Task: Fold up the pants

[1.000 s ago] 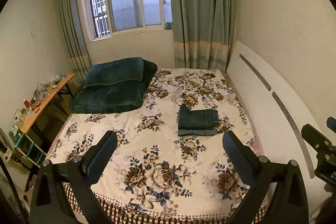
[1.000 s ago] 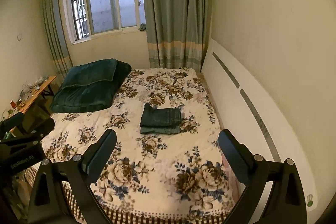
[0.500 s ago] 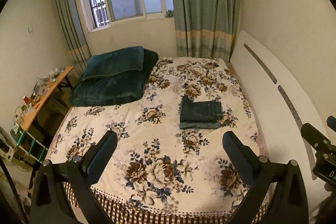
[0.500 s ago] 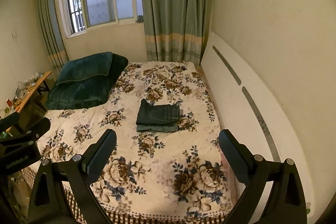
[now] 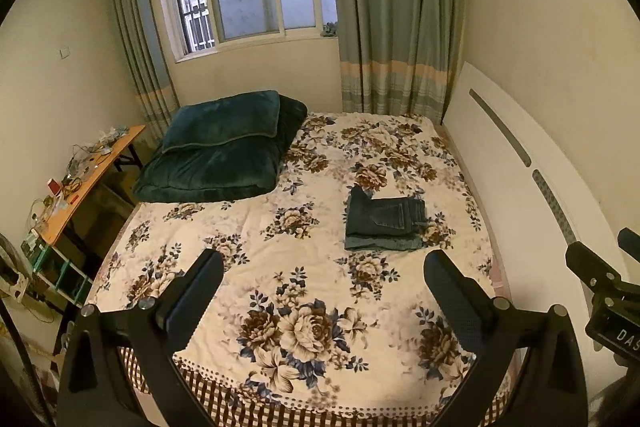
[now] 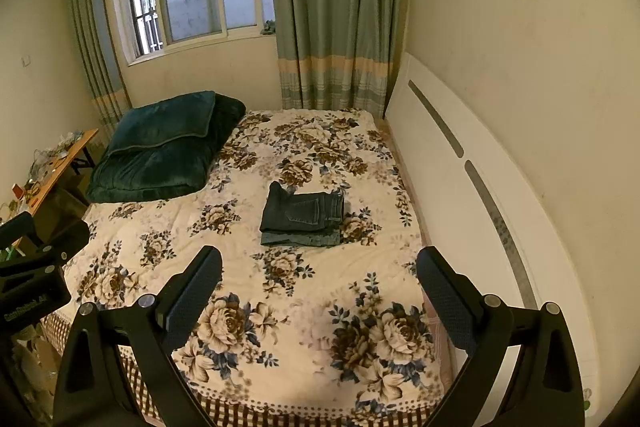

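lying folded, one pants (image 5: 383,223), two grippers (image 5: 323,275) spread

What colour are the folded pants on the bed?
The folded pants are dark blue denim, clearest in the right wrist view.

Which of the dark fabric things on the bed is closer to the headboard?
The folded pants, a small flat denim stack lying right of the bed's middle. The bulky green quilt sits at the far left corner by the window.

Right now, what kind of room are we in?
A bedroom, most likely. There's a big bed with a flowery cover, a dark green quilt folded on it, and curtains beside the window. Folded pants lie on the bed.
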`<action>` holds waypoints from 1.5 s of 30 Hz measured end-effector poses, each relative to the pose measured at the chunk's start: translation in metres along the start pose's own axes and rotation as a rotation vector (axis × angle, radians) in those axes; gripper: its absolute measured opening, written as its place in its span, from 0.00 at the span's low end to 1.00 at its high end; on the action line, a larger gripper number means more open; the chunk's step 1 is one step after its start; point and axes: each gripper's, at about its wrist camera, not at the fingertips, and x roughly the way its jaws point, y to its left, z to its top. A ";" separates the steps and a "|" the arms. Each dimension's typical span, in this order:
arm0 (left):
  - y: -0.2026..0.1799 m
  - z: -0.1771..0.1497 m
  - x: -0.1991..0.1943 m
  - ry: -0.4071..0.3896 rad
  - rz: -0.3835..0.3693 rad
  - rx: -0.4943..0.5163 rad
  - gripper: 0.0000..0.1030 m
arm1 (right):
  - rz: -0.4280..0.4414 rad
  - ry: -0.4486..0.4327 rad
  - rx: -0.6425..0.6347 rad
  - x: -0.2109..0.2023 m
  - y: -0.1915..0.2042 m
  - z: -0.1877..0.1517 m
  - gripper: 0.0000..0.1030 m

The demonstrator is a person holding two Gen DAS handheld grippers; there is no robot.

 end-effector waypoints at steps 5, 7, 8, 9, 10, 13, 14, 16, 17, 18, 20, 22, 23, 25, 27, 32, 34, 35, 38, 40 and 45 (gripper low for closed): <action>-0.002 0.000 -0.001 -0.005 0.005 0.001 1.00 | 0.006 0.002 -0.004 0.006 0.001 -0.003 0.97; -0.002 0.000 -0.001 -0.006 0.011 0.003 1.00 | 0.009 0.000 -0.003 0.007 0.001 -0.003 0.97; -0.003 -0.001 -0.002 -0.006 0.009 0.002 1.00 | 0.010 -0.001 -0.002 0.007 0.001 -0.005 0.97; -0.003 -0.001 -0.002 -0.006 0.011 0.002 1.00 | 0.011 -0.001 0.000 0.008 0.001 -0.005 0.97; -0.004 -0.002 -0.003 -0.006 0.013 0.001 1.00 | 0.012 0.000 -0.003 0.007 0.001 -0.005 0.97; -0.004 -0.002 -0.003 -0.004 0.011 -0.001 1.00 | 0.010 -0.001 -0.006 0.007 0.001 -0.005 0.98; -0.004 -0.002 -0.004 -0.007 0.010 0.001 1.00 | 0.012 -0.001 -0.004 0.008 0.001 -0.005 0.98; -0.005 -0.002 -0.003 -0.004 0.010 0.000 1.00 | 0.012 -0.003 -0.004 0.009 0.001 -0.005 0.98; -0.005 -0.002 -0.004 -0.005 0.011 0.000 1.00 | 0.013 -0.002 -0.005 0.008 0.001 -0.005 0.98; -0.005 -0.002 -0.004 -0.005 0.013 -0.001 1.00 | 0.013 -0.002 -0.005 0.007 0.000 -0.005 0.98; -0.006 -0.002 -0.004 -0.005 0.009 0.000 1.00 | 0.013 -0.002 -0.005 0.009 0.000 -0.005 0.98; -0.006 -0.004 -0.005 -0.006 0.008 0.000 1.00 | 0.011 -0.001 -0.005 0.008 0.000 -0.006 0.98; -0.007 -0.003 -0.006 -0.007 0.005 0.003 1.00 | 0.012 -0.002 -0.004 0.009 0.000 -0.006 0.98; -0.007 -0.004 -0.007 -0.010 0.004 0.004 1.00 | 0.013 -0.004 -0.003 0.009 0.000 -0.007 0.98; -0.006 -0.005 -0.009 -0.013 0.002 0.006 1.00 | 0.017 -0.004 0.000 0.007 0.001 -0.009 0.98; -0.006 -0.005 -0.009 -0.015 0.001 0.005 1.00 | 0.016 -0.007 -0.001 0.007 0.005 -0.009 0.98; -0.005 -0.006 -0.009 -0.014 0.002 0.008 1.00 | 0.013 -0.008 -0.001 0.007 0.004 -0.009 0.98; -0.006 -0.005 -0.009 -0.015 0.002 0.008 1.00 | 0.016 -0.008 0.001 0.008 0.005 -0.009 0.98; -0.005 -0.006 -0.009 -0.014 -0.001 0.008 1.00 | 0.015 -0.007 0.001 0.008 0.005 -0.010 0.98; -0.005 -0.006 -0.009 -0.014 0.000 0.008 1.00 | 0.014 -0.005 0.001 0.007 0.004 -0.011 0.98; -0.005 -0.006 -0.009 -0.014 0.000 0.007 1.00 | 0.016 -0.004 0.001 0.006 0.007 -0.010 0.98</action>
